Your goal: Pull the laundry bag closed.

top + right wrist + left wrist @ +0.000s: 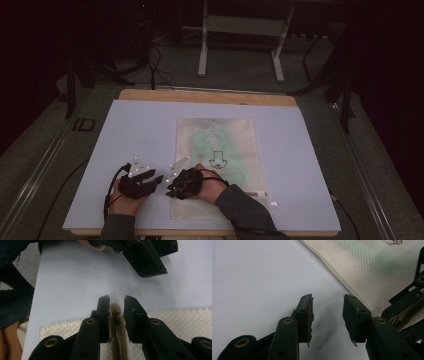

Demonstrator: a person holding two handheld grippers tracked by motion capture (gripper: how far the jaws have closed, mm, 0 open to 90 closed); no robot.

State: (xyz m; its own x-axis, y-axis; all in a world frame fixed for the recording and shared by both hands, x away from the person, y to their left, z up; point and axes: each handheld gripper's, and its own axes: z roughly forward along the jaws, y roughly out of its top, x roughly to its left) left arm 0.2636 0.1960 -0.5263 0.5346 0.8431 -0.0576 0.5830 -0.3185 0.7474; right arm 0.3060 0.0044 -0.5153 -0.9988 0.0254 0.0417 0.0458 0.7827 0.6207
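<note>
While the left claw (328, 315) waits spread beside the mesh bag (215, 150), the right claw (117, 315) narrows around its zipper pull (116, 315), apparently to draw it.

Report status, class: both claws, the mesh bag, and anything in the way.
Left claw open over bare board. Right claw straddling mesh bag tab, grip unconfirmed. Nothing in the way.

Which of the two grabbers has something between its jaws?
The right hand-held gripper: a tan tab at the mesh bag's edge sits between its jaws. The left hand-held gripper has open jaws over the bare white board.
</note>
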